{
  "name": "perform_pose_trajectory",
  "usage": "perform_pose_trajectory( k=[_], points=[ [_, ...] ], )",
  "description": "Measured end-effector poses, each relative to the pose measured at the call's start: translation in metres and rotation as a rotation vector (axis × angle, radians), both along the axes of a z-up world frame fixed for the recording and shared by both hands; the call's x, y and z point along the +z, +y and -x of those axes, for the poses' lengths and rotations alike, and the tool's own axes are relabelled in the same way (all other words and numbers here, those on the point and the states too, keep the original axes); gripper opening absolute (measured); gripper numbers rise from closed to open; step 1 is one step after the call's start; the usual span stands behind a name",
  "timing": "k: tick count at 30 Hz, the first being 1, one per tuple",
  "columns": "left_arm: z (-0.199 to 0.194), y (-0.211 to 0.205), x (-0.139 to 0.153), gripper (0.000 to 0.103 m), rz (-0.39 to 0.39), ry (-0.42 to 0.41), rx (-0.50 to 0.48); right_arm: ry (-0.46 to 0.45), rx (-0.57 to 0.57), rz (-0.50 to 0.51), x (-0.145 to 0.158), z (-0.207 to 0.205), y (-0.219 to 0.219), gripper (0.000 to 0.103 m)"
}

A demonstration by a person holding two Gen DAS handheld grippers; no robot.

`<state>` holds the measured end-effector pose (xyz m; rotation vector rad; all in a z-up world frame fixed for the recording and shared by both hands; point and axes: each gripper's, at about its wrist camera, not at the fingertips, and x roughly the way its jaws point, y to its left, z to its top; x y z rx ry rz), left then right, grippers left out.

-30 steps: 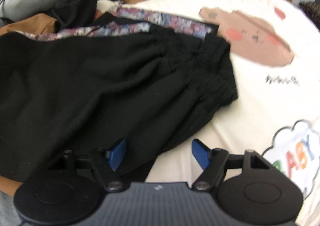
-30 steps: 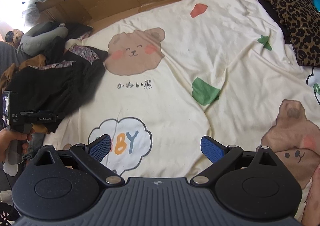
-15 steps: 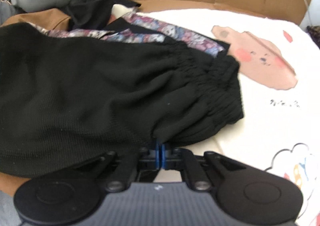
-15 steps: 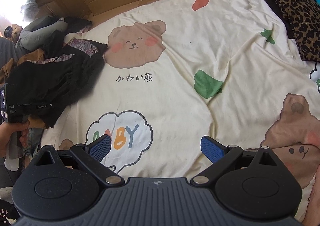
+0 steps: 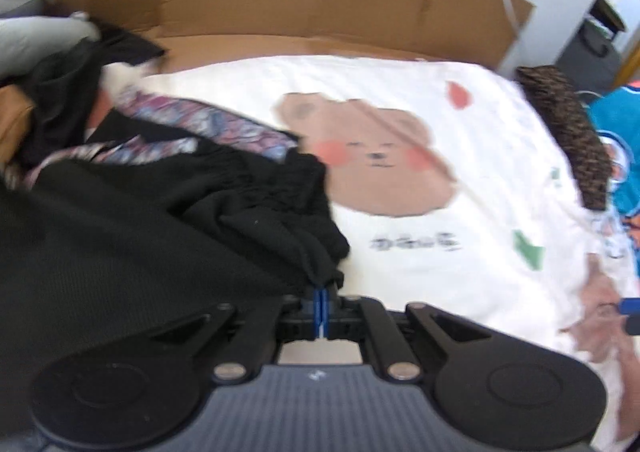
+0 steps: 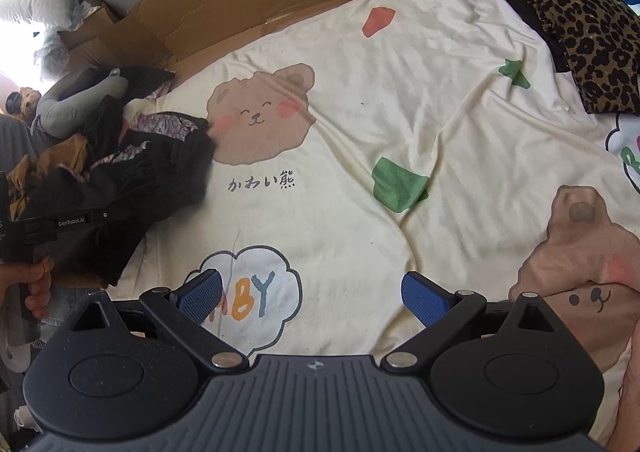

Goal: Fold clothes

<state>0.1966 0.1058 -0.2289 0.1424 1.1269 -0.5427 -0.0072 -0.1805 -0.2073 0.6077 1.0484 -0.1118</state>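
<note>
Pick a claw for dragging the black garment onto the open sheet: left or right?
Left. The left claw is already shut on the black garment; the right claw hangs open above the sheet, apart from the pile.

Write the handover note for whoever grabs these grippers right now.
Left gripper: shut on the edge of the black garment.
Right gripper: open, holding nothing, above the cream bear-print sheet.
The black garment lies atop the clothes pile at the sheet's left edge.
Done: the grasp only.
Left: carry the garment onto the sheet, spread it, fold it, then do the rest of the pile.
</note>
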Motion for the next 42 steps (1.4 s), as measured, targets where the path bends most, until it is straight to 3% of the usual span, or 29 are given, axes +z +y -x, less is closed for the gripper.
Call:
perform_pose_trajectory(
  k=[11,24,29,34,39,41,42],
  points=[
    [0.02,-0.086,0.01,0.0,0.117,0.069,-0.054,-0.032,-0.124,-0.068,0.008,0.002,-0.036,0.099],
    [0.017,-0.16,-0.004,0.0,0.272,0.092,0.08,-0.042,-0.277,-0.111,0.002,0.009,-0.085,0.099],
    [0.017,-0.18,-0.004,0.0,0.341,0.115,0.077,-0.044,-0.335,-0.125,-0.003,0.011,-0.101,0.099],
    [0.018,-0.202,-0.02,0.002,0.331,0.181,0.029,-0.039,-0.376,-0.126,-0.007,0.013,-0.112,0.099],
    [0.015,-0.199,-0.02,0.031,0.278,0.188,-0.042,-0.032,-0.371,-0.119,-0.009,0.013,-0.112,0.099],
    [0.012,-0.194,-0.012,0.048,0.261,0.169,-0.06,-0.031,-0.362,-0.116,-0.009,0.012,-0.109,0.099],
    [0.009,-0.19,-0.007,0.049,0.251,0.155,-0.065,-0.031,-0.359,-0.115,-0.009,0.012,-0.108,0.099]
  ],
)
